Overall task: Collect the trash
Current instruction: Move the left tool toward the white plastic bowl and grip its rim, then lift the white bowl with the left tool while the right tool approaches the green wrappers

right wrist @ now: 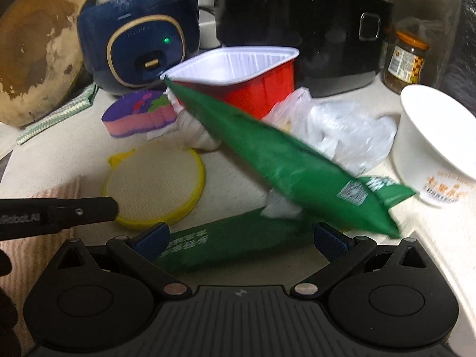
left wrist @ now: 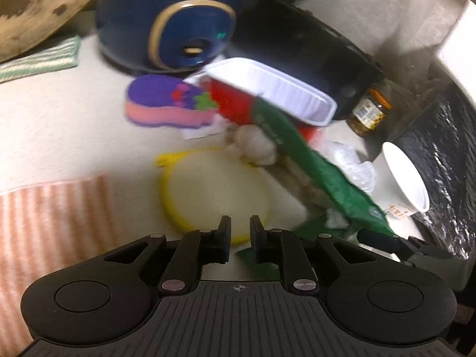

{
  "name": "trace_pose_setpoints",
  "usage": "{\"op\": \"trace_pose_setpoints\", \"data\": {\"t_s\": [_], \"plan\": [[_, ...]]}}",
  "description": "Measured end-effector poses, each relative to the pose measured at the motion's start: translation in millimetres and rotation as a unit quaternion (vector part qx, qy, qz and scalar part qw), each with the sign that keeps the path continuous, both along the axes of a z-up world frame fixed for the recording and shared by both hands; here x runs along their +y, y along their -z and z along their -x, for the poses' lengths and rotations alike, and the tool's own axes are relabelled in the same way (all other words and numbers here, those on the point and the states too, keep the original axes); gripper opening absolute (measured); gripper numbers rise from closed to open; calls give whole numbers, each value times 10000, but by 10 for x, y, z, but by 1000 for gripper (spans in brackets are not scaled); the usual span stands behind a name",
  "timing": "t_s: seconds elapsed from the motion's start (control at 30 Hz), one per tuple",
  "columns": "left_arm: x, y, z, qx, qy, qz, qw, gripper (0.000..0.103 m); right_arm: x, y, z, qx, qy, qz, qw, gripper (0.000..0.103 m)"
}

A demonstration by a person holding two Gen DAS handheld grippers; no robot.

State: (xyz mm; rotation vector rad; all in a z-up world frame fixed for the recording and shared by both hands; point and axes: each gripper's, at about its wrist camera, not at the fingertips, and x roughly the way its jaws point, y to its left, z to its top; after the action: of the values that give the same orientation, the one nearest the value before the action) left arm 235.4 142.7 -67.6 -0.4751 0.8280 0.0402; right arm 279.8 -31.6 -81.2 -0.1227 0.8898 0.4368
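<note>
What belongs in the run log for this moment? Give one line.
left tool: narrow gap, empty | right tool: open over green wrapper | nothing gripped

The left gripper point(left wrist: 240, 232) was matte black plastic with a ribbed grey plate at its base, marked by a small crosshair. Two round black housings flanked the plate, and silver pins fastened the linkage bars leading to short black fingers. The right gripper point(right wrist: 241, 238) had the same build, ribbed plate and silver pins, but its fingers point(right wrist: 151, 238) carried blue textured pads. White lettering ran along the left gripper's side.
</note>
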Motion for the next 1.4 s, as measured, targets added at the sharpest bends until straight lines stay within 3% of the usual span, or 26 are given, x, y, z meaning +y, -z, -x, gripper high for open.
{"op": "trace_pose_setpoints", "data": {"t_s": [0.1,0.17,0.27,0.33,0.43,0.57,0.7,0.8,0.9,1.0,1.27,1.4], "plan": [[-201,-81,-141,-180,161,153,9996,16,-230,-51,-22,-81,29,-37,10000,103],[-372,-144,-299,-279,407,500,9975,16,-464,-101,-14,-201,158,-18,9997,103],[-696,-245,-578,-476,872,983,9902,16,-892,-184,12,-449,487,64,9978,103],[-936,-311,-786,-596,1092,1080,9863,16,-1216,-222,34,-610,812,143,9947,103],[-1317,-343,-1170,-798,1356,825,9841,16,-1723,-234,39,-662,1397,105,9879,103],[-1636,-116,-1694,-247,1161,514,9916,17,-2192,-199,12,-558,2138,6,9753,103],[-1804,55,-1908,-16,979,90,9952,19,-2382,-142,31,-533,2307,97,9715,103],[-1912,200,-2031,92,1057,-22,9944,20,-2446,-84,-3,-390,2450,159,9686,103],[-1987,273,-2048,139,1299,-158,9913,17,-2461,-69,-41,-308,2533,240,9666,103],[-1909,278,-2013,140,1096,187,9937,14,-2466,-93,-19,-345,2498,306,9672,103],[-1351,-188,-1479,-872,724,386,9928,11,-2307,-161,-43,-399,2234,185,9737,103],[-861,-414,-983,-1232,276,125,9919,12,-2068,-210,-43,-489,1898,166,9805,103]]}}
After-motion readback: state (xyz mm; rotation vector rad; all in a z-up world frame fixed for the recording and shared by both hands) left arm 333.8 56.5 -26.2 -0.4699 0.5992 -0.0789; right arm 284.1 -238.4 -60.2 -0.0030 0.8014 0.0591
